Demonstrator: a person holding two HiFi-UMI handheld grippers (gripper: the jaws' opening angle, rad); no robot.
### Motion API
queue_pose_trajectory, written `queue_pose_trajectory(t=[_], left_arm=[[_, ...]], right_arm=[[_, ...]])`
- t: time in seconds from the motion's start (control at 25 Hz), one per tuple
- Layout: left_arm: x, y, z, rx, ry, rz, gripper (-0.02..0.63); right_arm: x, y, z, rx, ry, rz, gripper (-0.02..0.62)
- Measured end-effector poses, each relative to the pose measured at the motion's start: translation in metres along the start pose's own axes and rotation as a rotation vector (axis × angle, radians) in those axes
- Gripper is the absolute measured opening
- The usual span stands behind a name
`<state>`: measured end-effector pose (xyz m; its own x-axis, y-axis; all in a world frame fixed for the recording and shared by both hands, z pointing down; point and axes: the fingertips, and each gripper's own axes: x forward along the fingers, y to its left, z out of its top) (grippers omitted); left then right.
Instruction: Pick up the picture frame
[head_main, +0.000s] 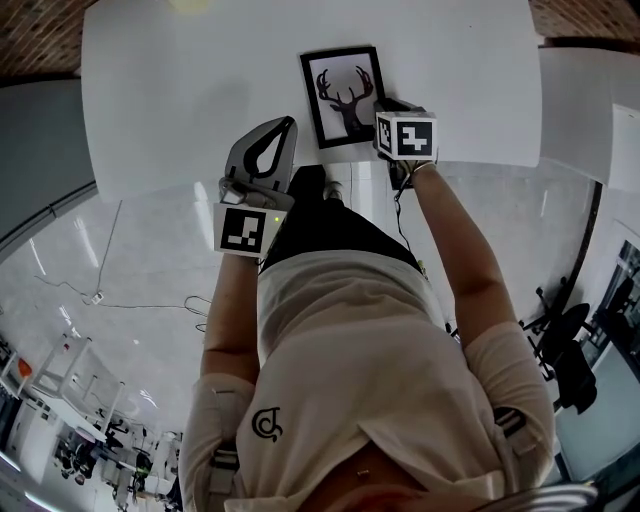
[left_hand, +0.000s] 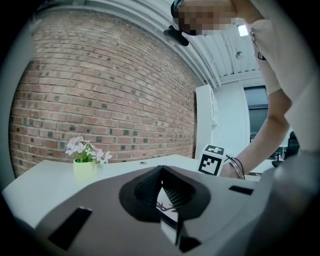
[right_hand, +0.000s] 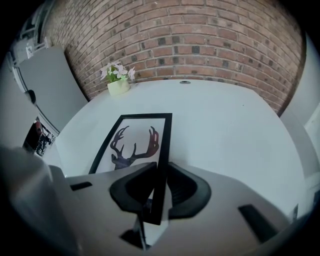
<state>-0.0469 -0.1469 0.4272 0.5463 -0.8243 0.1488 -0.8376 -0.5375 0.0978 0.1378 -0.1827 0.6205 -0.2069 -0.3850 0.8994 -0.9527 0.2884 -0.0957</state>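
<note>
The picture frame (head_main: 340, 95), black-edged with a deer-antler print, lies on the white table (head_main: 180, 80) near its front edge. My right gripper (head_main: 384, 112) sits at the frame's near right corner. In the right gripper view the frame (right_hand: 135, 145) runs its right edge between the jaws, and my right gripper (right_hand: 159, 187) is shut on that edge. I cannot tell whether the frame is off the tabletop. My left gripper (head_main: 288, 126) hovers over the table's front edge, left of the frame, empty. Its jaws (left_hand: 161, 172) are shut, a bit of the print showing behind them.
A small pot of pale flowers (right_hand: 119, 86) stands at the table's far side by the brick wall, also seen as the flower pot (left_hand: 84, 167) from the left gripper. A second white surface (head_main: 580, 110) adjoins on the right. My legs are under the front edge.
</note>
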Motion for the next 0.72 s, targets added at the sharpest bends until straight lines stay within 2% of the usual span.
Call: queue_pose_trajectory(t=[0.12,0.36,0.72], left_arm=[[-0.012,-0.011,-0.014,0.006,0.03,0.005,0.014],[-0.038,-0.039,-0.055,-0.032,0.11,-0.001,0.014],[-0.065,-0.068,-0.109,-0.186,0.201,0.003,0.014]], right_arm=[[-0.007,0.004,-0.013,0.009,0.0,0.002,0.074],[-0.021,0.012,-0.045,0.019,-0.001,0.014,0.074],[-0.036,0.02,-0.075,-0.004,-0.019,0.032,0.072]])
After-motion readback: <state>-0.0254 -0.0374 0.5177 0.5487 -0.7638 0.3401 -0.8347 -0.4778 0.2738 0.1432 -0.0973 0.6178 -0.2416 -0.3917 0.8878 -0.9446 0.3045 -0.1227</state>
